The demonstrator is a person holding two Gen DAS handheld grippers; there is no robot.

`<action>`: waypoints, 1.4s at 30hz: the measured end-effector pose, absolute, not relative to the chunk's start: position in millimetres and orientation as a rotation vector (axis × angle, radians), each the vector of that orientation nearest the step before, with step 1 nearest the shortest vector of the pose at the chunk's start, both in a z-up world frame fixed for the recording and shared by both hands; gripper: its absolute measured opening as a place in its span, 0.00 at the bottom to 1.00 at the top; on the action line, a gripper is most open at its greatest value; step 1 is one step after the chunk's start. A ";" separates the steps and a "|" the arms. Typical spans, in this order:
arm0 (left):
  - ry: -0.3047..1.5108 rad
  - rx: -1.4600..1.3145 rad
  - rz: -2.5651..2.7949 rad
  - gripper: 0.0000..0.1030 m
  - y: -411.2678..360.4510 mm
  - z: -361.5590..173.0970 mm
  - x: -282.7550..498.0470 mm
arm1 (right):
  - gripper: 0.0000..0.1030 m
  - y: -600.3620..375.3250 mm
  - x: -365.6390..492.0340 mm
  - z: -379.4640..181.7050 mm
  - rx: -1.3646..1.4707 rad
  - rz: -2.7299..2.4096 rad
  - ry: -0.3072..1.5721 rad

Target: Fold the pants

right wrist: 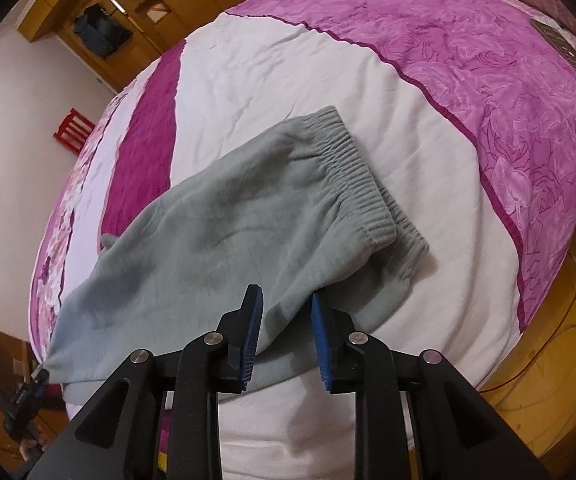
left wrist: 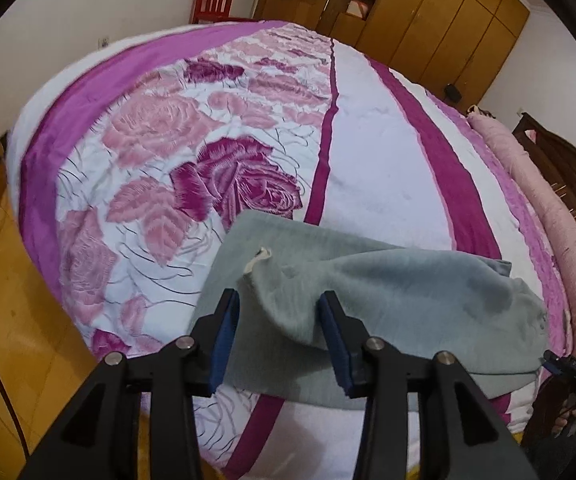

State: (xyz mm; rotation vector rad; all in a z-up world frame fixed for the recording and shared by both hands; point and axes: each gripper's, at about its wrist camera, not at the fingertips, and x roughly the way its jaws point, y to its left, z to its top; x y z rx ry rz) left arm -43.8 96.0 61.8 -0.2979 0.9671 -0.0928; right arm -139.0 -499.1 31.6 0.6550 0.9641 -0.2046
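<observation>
Grey-green fleece pants (left wrist: 387,300) lie folded over on the bed's near edge. In the left wrist view my left gripper (left wrist: 280,304) is open, its blue pads on either side of a raised fold of the pants near a small white tag (left wrist: 258,260). In the right wrist view the pants (right wrist: 228,232) stretch from the ribbed waistband (right wrist: 351,176) down to the lower left. My right gripper (right wrist: 286,300) is open, with the pants' near edge between its pads. Each gripper shows faintly at the edge of the other view.
The bed has a pink, purple and white rose-patterned cover (left wrist: 192,152). A pink rolled quilt (left wrist: 527,168) lies along the far side. Wooden wardrobes (left wrist: 427,12) and a red chair (left wrist: 214,0) stand beyond. Yellow wooden floor (right wrist: 559,340) surrounds the bed.
</observation>
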 end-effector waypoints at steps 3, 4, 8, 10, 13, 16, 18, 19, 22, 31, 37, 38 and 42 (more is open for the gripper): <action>0.992 -0.332 -0.124 0.15 95.5 52.1 -35.5 | 0.24 -502.1 -132.9 30.0 0.662 -0.209 0.964; 0.995 -0.335 -0.129 0.14 94.8 50.8 -33.7 | 0.24 -502.9 -130.6 29.5 0.663 -0.206 0.963; 0.967 -0.319 -0.143 0.08 89.6 60.5 -23.2 | 0.07 -503.5 -122.4 36.9 0.627 -0.187 0.944; 0.948 -0.304 -0.161 0.08 87.2 71.2 -16.0 | 0.06 -503.3 -120.0 49.3 0.602 -0.175 0.916; 0.901 -0.264 -0.178 0.08 82.0 93.6 -7.9 | 0.04 -504.9 -120.8 76.9 0.552 -0.169 0.851; 0.830 -0.210 -0.196 0.08 77.3 122.9 -6.6 | 0.04 -505.2 -129.0 97.8 0.498 -0.176 0.811; 0.816 -0.186 -0.197 0.08 77.5 131.4 -10.1 | 0.04 -504.5 -136.9 102.6 0.475 -0.181 0.808; 0.818 -0.180 -0.196 0.08 77.7 132.3 -11.7 | 0.04 -504.4 -140.2 102.0 0.473 -0.182 0.812; 0.857 -0.179 -0.187 0.08 81.7 123.4 -22.5 | 0.04 -502.3 -152.1 92.4 0.490 -0.182 0.848; 1.041 -0.273 -0.124 0.09 101.4 41.2 -56.3 | 0.04 -500.0 -161.1 40.9 0.497 -0.238 0.968; 1.054 -0.161 -0.053 0.40 102.8 30.6 -62.2 | 0.04 -495.9 -155.2 19.6 0.399 -0.277 1.053; 1.052 -0.134 -0.043 0.43 102.8 31.7 -63.5 | 0.04 -494.1 -154.3 19.0 0.371 -0.285 1.062; 1.046 -0.149 -0.054 0.43 108.5 41.2 -66.6 | 0.06 -491.1 -154.5 27.7 0.327 -0.286 1.084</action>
